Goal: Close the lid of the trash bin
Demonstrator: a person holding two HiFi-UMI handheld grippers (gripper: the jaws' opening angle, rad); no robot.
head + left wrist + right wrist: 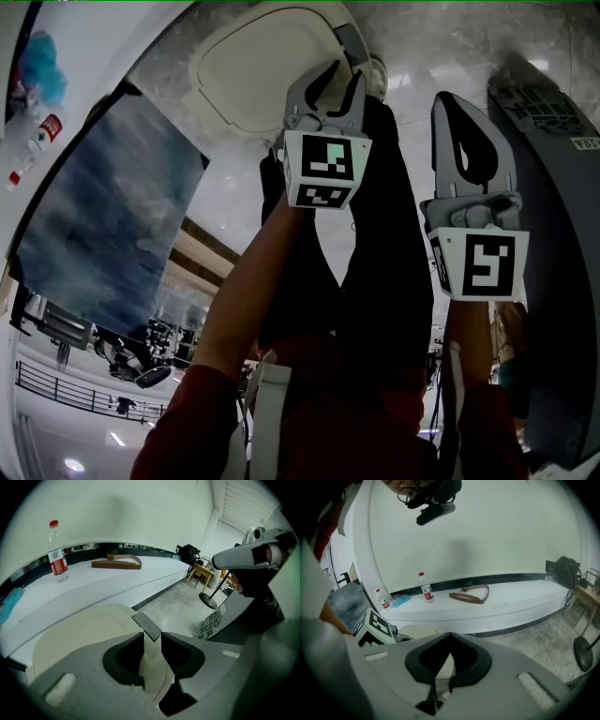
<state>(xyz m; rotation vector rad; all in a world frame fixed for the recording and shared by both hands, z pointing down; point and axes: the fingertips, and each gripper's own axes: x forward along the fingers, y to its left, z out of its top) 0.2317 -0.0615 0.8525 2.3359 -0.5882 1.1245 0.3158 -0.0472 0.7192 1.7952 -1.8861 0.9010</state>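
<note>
The trash bin's cream lid (267, 70) stands open at the top of the head view. My left gripper (333, 80) reaches onto its right edge. In the left gripper view that lid edge (151, 663) fills the gap between the two jaws, just below a small grey tab (146, 625), and both jaws touch it. My right gripper (452, 101) hangs to the right of the lid, apart from it, jaws together and holding nothing. In the right gripper view (449, 638) a sliver of the cream lid (446, 666) shows behind its closed jaws.
A curved white ledge (108, 585) carries a red-capped bottle (57, 555), a brown belt (117, 563) and a blue cloth (8, 604). A tall dark grey unit (553, 234) stands close on the right. A wooden stool (202, 576) and a black bag (189, 553) are beyond.
</note>
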